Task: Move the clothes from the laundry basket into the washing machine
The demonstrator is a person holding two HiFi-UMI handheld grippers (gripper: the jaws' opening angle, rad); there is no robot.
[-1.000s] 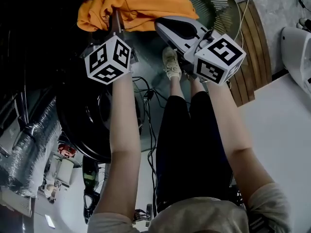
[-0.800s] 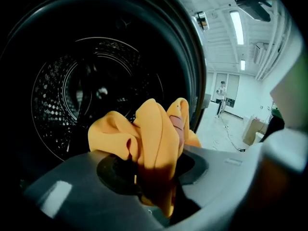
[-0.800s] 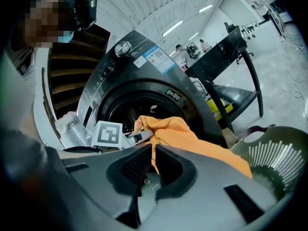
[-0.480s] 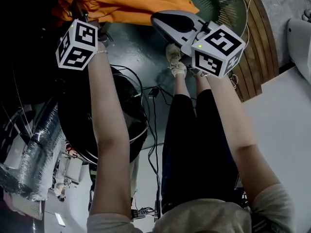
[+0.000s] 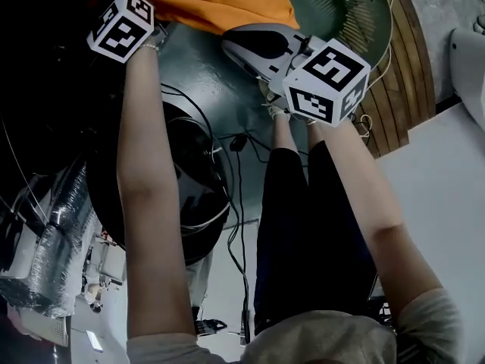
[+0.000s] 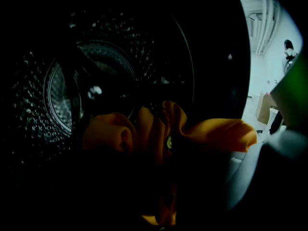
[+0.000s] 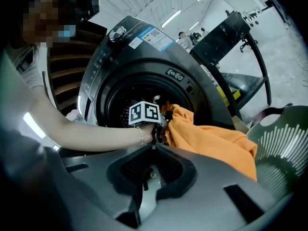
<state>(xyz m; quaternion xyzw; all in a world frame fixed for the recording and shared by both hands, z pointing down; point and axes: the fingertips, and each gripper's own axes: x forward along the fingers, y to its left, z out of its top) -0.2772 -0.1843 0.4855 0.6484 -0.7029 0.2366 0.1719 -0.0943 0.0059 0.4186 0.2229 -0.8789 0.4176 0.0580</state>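
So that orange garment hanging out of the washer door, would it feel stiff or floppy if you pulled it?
Probably floppy: the orange garment sags in soft folds out of the washer opening. It is likely light for its size, being loosely bunched cloth. It should drag, not roll.

Soft orange cloth (image 5: 220,2), matt and creased. Drum (image 6: 33,119): dimpled, shiny metal. Washer (image 7: 110,57) front, glossy dark. Basket (image 7: 279,138), smooth slotted plastic. Slats (image 5: 404,70), bare wood.

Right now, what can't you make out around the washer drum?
- Whether the left claw grips the orange garment between its jaws, which just opened wider: left gripper view too dark.
- What lies in the drum: same darkness.
- Inside the laundry basket: cut off at right gripper view's edge.
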